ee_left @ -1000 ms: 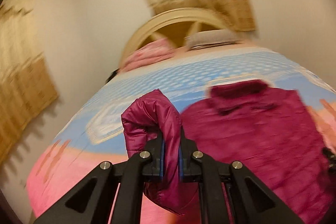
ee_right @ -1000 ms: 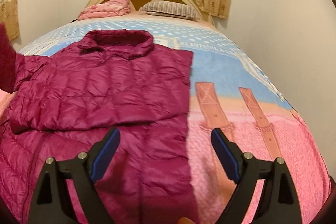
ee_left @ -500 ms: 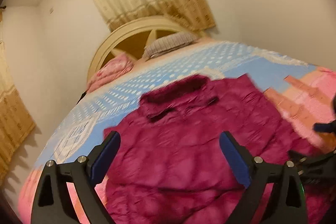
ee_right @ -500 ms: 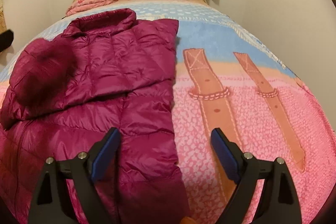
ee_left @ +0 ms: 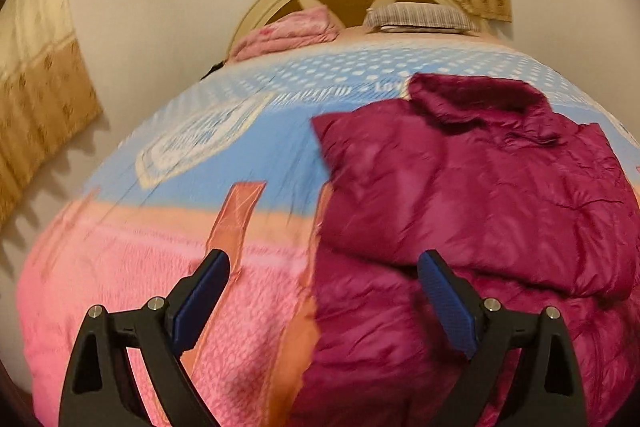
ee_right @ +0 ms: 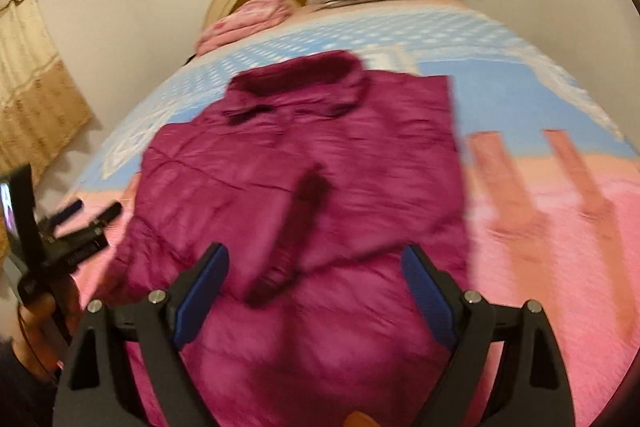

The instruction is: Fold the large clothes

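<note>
Two tools gaping – left tool point(ee_left: 322, 301), right tool point(ee_right: 316, 291) – over puffy quilted magenta jacket point(ee_right: 320, 167).

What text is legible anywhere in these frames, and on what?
White lettering band on the bedspread, above the magenta jacket: too blurred to read for certain.
Small label on the left gripper body, seen in the right wrist view: too small and blurred.
Nothing else carries text.
</note>
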Demonstrator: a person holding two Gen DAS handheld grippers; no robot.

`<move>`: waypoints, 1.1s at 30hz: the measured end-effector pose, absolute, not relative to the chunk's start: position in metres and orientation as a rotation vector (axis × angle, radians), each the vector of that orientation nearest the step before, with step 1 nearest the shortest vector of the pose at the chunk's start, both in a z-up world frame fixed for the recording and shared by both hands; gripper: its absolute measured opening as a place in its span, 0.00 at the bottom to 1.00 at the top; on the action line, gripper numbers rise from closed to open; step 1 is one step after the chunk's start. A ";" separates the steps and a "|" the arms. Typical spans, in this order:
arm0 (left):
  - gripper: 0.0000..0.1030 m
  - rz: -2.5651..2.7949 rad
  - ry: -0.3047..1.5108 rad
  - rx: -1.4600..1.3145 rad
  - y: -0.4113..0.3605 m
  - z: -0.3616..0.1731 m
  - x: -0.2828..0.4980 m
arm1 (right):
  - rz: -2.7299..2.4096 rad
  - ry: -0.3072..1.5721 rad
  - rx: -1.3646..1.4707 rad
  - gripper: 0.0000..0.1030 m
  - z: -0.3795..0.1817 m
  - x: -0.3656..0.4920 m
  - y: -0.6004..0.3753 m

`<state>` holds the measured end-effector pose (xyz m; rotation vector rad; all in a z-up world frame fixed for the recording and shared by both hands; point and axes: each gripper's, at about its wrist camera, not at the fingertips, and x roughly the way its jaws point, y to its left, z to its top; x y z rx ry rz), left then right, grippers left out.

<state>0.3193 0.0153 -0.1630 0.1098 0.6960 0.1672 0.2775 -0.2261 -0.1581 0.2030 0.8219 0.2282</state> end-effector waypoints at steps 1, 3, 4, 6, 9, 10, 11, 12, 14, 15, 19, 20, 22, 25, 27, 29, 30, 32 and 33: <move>0.93 0.173 0.701 0.098 0.021 -0.164 0.317 | 0.240 0.842 0.205 0.87 -0.163 0.288 -0.220; 0.93 0.167 0.707 0.084 0.028 -0.165 0.312 | 0.258 0.884 0.216 0.71 -0.178 0.306 -0.211; 0.93 0.169 0.708 0.083 0.033 -0.164 0.310 | 0.275 0.897 0.221 0.57 -0.183 0.310 -0.209; 0.93 0.173 0.711 0.077 0.043 -0.162 0.308 | 0.327 0.907 0.239 0.36 -0.195 0.311 -0.203; 0.93 0.165 0.715 0.041 0.054 -0.152 0.312 | 0.312 0.878 0.178 0.20 -0.194 0.297 -0.199; 0.93 0.163 0.716 0.033 0.056 -0.148 0.314 | 0.310 0.875 0.169 0.19 -0.194 0.294 -0.200; 0.93 0.155 0.714 0.018 0.056 -0.143 0.317 | 0.297 0.877 0.161 0.19 -0.194 0.288 -0.202; 0.93 0.142 0.709 0.006 0.055 -0.140 0.318 | 0.288 0.879 0.163 0.19 -0.194 0.284 -0.204; 0.93 0.126 0.705 -0.002 0.048 -0.133 0.325 | 0.283 0.893 0.152 0.20 -0.196 0.282 -0.205; 0.93 0.120 0.708 -0.001 0.042 -0.130 0.329 | 0.265 0.885 0.118 0.23 -0.195 0.281 -0.204; 0.93 0.066 0.691 0.020 0.019 -0.117 0.344 | 0.205 0.891 0.115 0.56 -0.188 0.278 -0.215; 0.93 0.056 0.681 0.023 0.014 -0.116 0.350 | 0.162 0.874 0.089 0.71 -0.183 0.274 -0.218; 0.93 0.052 0.681 0.018 0.007 -0.117 0.364 | 0.093 0.815 0.086 0.80 -0.171 0.266 -0.227; 0.93 0.051 0.715 -0.004 -0.002 -0.127 0.386 | 0.001 0.772 0.100 0.75 -0.156 0.265 -0.232; 0.93 0.041 0.731 -0.004 -0.012 -0.137 0.400 | 0.020 0.737 0.112 0.71 -0.145 0.268 -0.224; 0.93 0.044 0.724 0.022 -0.020 -0.147 0.411 | 0.099 0.711 0.098 0.68 -0.136 0.282 -0.198; 0.93 0.045 0.731 0.024 -0.021 -0.152 0.416 | 0.129 0.709 0.097 0.68 -0.136 0.287 -0.192; 0.93 0.052 0.766 0.014 -0.020 -0.168 0.427 | 0.171 0.749 0.107 0.65 -0.143 0.311 -0.176; 0.93 0.052 0.781 0.007 -0.019 -0.174 0.429 | 0.177 0.766 0.119 0.63 -0.149 0.321 -0.173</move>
